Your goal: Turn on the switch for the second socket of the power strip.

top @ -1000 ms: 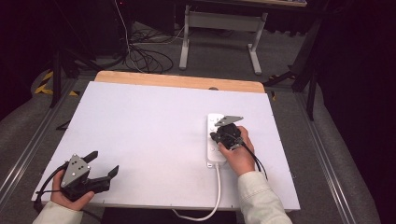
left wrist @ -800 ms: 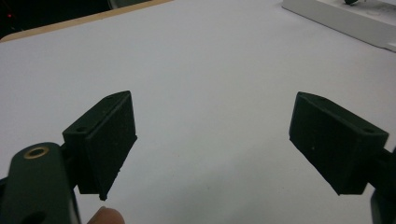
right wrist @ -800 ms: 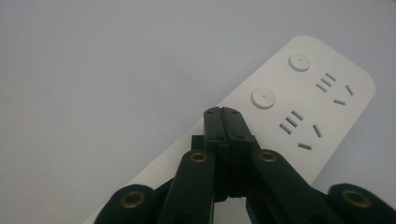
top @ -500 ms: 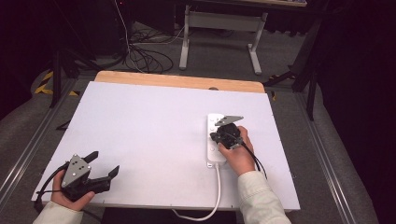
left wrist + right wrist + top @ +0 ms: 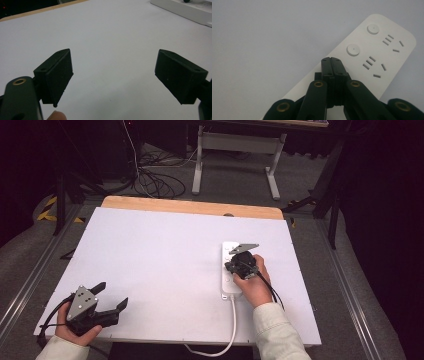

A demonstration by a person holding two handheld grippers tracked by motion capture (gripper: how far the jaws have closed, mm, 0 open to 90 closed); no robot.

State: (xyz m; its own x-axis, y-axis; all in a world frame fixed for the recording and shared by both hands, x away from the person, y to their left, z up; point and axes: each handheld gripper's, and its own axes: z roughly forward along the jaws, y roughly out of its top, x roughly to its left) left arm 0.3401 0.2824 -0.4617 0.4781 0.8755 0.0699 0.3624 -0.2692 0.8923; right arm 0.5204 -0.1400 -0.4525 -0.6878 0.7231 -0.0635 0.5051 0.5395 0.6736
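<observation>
A white power strip [image 5: 227, 287] lies on the right half of the white table [image 5: 150, 250], its white cord [image 5: 233, 320] running off the front edge. My right gripper [image 5: 236, 265] is over the strip, held from the near side by a hand. In the right gripper view its jaws are pressed together with nothing between them, the right gripper [image 5: 331, 60] tip just short of a round button [image 5: 353, 50] on the power strip [image 5: 384, 55]. My left gripper [image 5: 111, 295] rests at the front left corner, the left gripper [image 5: 113, 65] jaws spread wide over bare table, the power strip [image 5: 185, 11] far off.
A wooden strip [image 5: 190, 206] borders the table's far edge. Behind it on the floor lie tangled cables [image 5: 150, 180] and a grey desk frame [image 5: 235, 142]. Metal rails run along both sides of the table.
</observation>
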